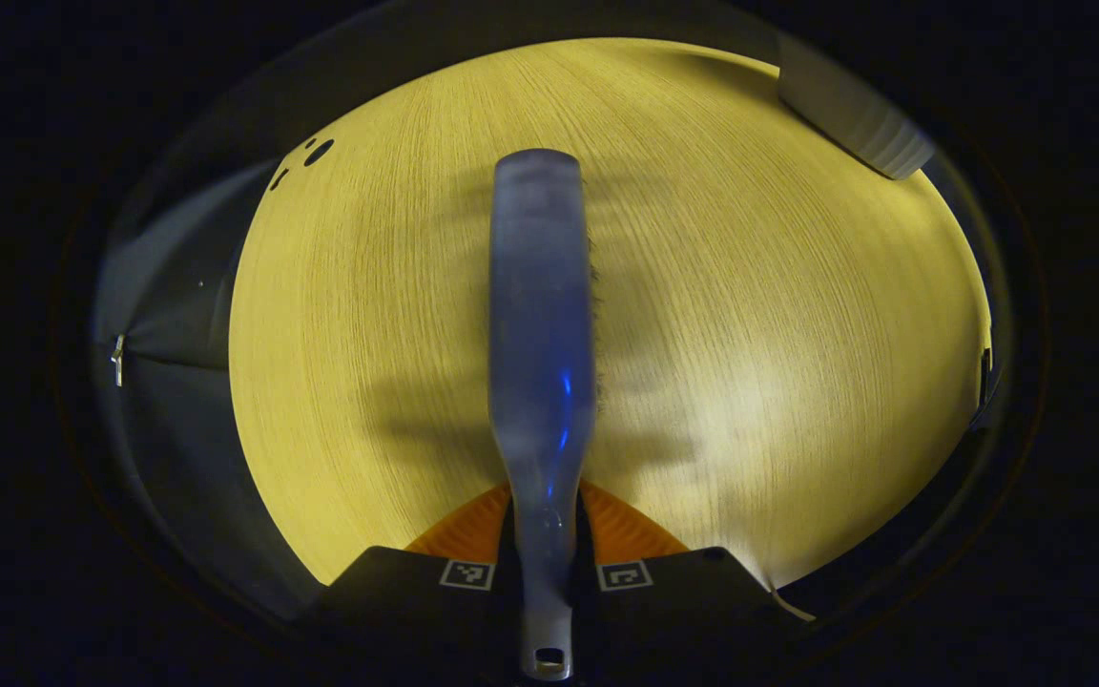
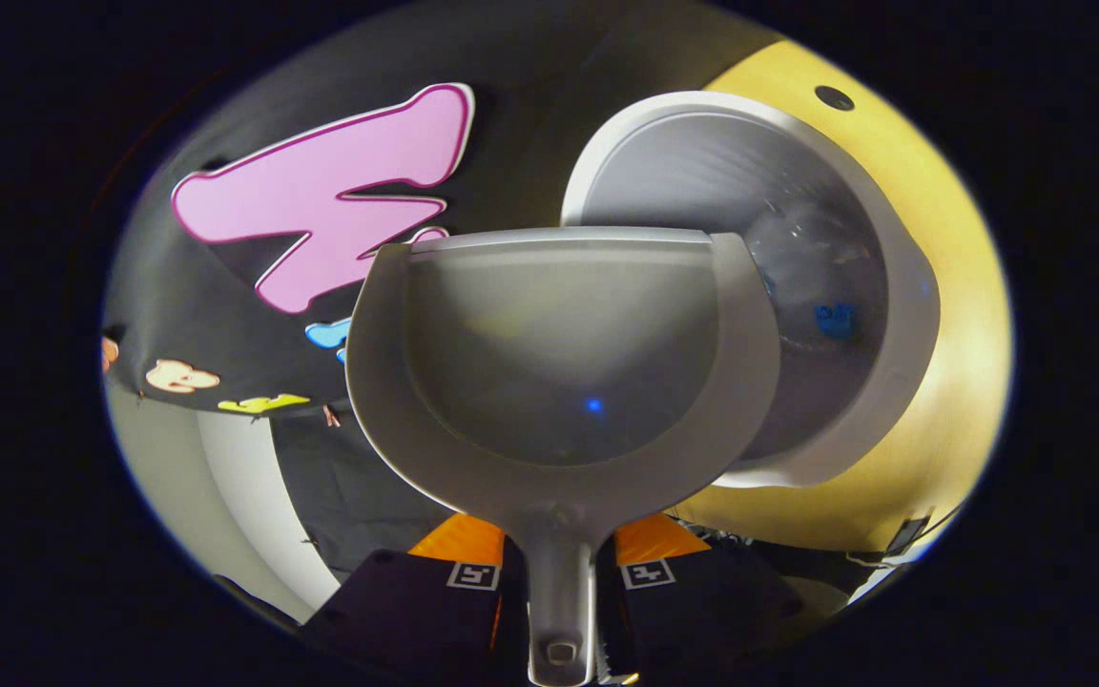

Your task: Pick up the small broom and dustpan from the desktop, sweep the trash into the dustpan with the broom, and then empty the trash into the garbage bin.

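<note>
Fingers of the right gripper (image 2: 559, 563) clamp the dustpan (image 2: 559, 382) handle, its mouth ahead beside the garbage bin (image 2: 902, 315) for emptying, while the left gripper (image 1: 545, 572) grips the broom (image 1: 542, 324) over the desktop (image 1: 798, 334).

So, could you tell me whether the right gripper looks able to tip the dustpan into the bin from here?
Probably yes: the right gripper holds the dustpan by its handle, right at the open bin, with nothing between them.

A yellow wood-grain surface (image 1: 750, 315) is carrying a white bin (image 2: 902, 315), which is standing near its edge.
</note>
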The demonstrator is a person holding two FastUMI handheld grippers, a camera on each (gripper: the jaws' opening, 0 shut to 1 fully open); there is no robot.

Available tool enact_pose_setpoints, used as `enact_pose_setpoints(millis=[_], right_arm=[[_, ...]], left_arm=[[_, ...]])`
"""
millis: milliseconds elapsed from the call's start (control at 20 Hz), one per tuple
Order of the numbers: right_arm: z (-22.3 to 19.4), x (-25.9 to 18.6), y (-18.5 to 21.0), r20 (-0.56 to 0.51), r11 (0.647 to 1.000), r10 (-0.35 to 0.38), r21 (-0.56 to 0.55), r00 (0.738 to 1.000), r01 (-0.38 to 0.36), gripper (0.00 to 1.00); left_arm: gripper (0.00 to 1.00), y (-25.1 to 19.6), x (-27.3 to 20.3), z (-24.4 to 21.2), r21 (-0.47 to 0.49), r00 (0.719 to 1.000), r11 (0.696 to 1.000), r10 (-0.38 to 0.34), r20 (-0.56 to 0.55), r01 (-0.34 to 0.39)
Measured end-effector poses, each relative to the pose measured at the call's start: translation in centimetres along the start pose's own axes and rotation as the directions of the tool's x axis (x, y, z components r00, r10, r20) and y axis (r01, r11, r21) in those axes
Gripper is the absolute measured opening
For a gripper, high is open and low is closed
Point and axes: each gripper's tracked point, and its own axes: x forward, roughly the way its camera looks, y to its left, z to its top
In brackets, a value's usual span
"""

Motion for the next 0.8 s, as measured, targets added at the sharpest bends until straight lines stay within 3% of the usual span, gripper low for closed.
enact_pose_setpoints(millis=[400, 450, 500, 800], right_arm=[[-2.6, -1.5, 4.3, 0.100, 0.965, 0.023, -0.261, 0.995, 0.004, 0.31], [-3.1, -1.8, 5.2, 0.117, 0.955, 0.030, -0.297, 0.993, 0.006, 0.31], [-3.6, -2.2, 6.1, 0.132, 0.943, 0.034, -0.333, 0.991, 0.012, 0.31], [-7.2, -3.7, 10.6, 0.268, 0.847, 0.032, -0.518, 0.963, 0.116, 0.31]], left_arm=[[0.24, 0.0, 0.1, 0.1, 0.008, 1.000, 1.000, -0.007, 0.014, 0.007], [0.21, 0.0, 0.1, 0.2, 0.012, 1.000, 1.000, -0.010, 0.016, 0.010], [0.25, 0.0, 0.1, 0.3, 0.016, 1.000, 1.000, -0.014, 0.018, 0.014], [0.25, -0.1, 0.0, 0.3, 0.023, 0.997, 0.998, -0.053, 0.054, 0.051]])
